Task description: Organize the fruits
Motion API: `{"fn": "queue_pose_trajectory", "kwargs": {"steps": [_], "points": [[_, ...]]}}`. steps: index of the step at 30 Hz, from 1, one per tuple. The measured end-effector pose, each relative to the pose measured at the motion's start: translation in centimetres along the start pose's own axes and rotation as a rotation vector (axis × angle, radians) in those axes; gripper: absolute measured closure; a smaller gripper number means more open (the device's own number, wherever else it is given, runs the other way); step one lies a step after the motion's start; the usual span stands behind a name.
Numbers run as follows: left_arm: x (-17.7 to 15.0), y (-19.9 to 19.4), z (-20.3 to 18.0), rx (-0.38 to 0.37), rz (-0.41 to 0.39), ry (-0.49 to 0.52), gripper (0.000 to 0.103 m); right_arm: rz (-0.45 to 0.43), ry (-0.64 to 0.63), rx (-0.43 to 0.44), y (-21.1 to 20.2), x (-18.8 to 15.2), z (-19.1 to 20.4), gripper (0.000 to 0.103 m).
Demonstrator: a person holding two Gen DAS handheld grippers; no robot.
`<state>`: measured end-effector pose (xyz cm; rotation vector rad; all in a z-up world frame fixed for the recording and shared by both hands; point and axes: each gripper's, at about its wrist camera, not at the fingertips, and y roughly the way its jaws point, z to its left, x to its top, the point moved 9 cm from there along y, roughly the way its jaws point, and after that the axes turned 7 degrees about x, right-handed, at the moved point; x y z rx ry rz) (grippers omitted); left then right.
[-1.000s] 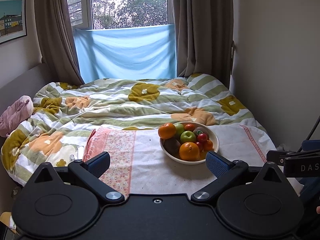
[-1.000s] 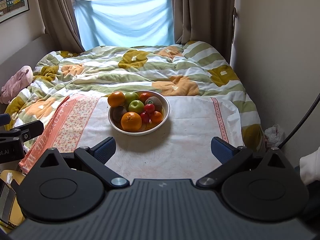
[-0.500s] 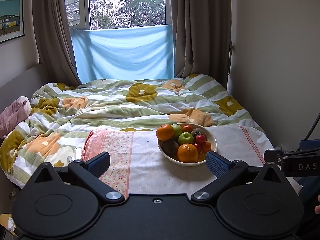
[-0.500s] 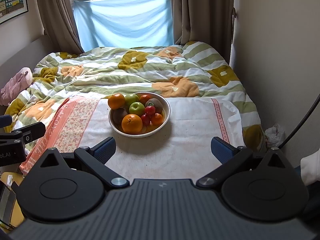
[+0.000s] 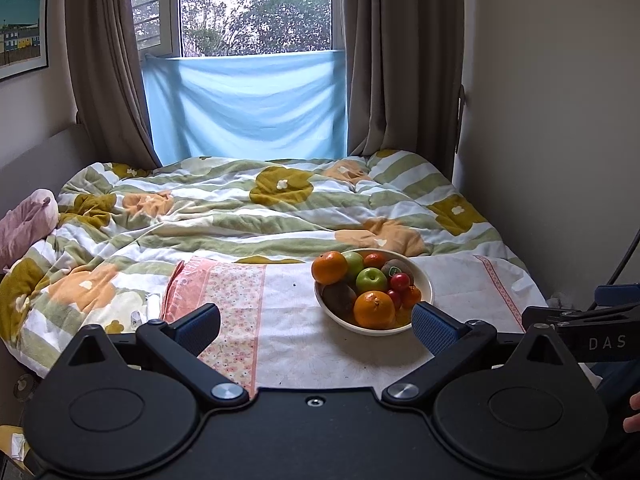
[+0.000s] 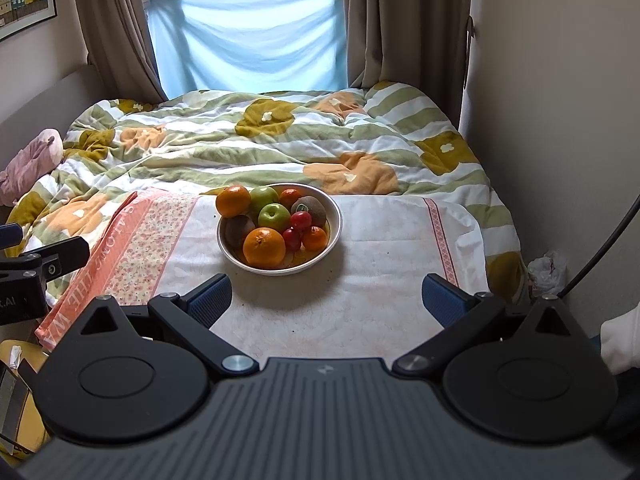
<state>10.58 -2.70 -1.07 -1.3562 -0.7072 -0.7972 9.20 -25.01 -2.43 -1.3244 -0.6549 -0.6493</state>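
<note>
**Hovering short of the fruit bowl, both grippers empty**

Holding nothing: the left gripper (image 5: 316, 322) is hanging with its jaws spread wide, its blue pads (image 5: 434, 328) touching no fruit, though the right-hand pad is overlapping the bowl's near rim in the left wrist view (whether it is touching cannot be told). The right gripper (image 6: 326, 296) is likewise gaping wide and gripping nothing, sitting well short of the bowl.

Resting on the white cloth (image 6: 360, 280) at the foot of the bed is one cream bowl (image 6: 334, 236), and all the fruit is lying inside it. Counted contents:

- two large oranges: one at the front (image 6: 264, 247), one perched on the far left rim (image 6: 233, 200)
- two green apples, one central (image 6: 274, 217), one behind it (image 6: 264, 197)
- two kiwis, one with a sticker (image 6: 310, 208), one at the left (image 6: 239, 229)
- two small red fruits (image 6: 301, 220)
- two small mandarins, near right (image 6: 314, 238) and far back (image 6: 291, 196)

Lying beneath the cloth is one floral quilt (image 6: 280, 136); one pink-patterned towel (image 6: 132, 240) is flanking the bowl on the left.

Compared with a second ago, the left wrist view is showing more of the window and the bowl is sitting lower and nearer the right pad; the right wrist view is nearly unchanged. The fruit is lying as before.
</note>
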Motion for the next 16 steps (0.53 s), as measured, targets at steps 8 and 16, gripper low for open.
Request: {"fn": "queue_pose_trajectory", "kwargs": {"steps": [8,16], "points": [[0.5,-0.1,0.8,0.029,-0.034,0.006,0.000,0.006,0.005,0.000,0.3,0.0,0.2,0.000],[0.9,0.4,1.2,0.026,-0.045,0.016,0.000,0.014,0.012,-0.002,0.8,-0.1,0.6,0.000]]}}
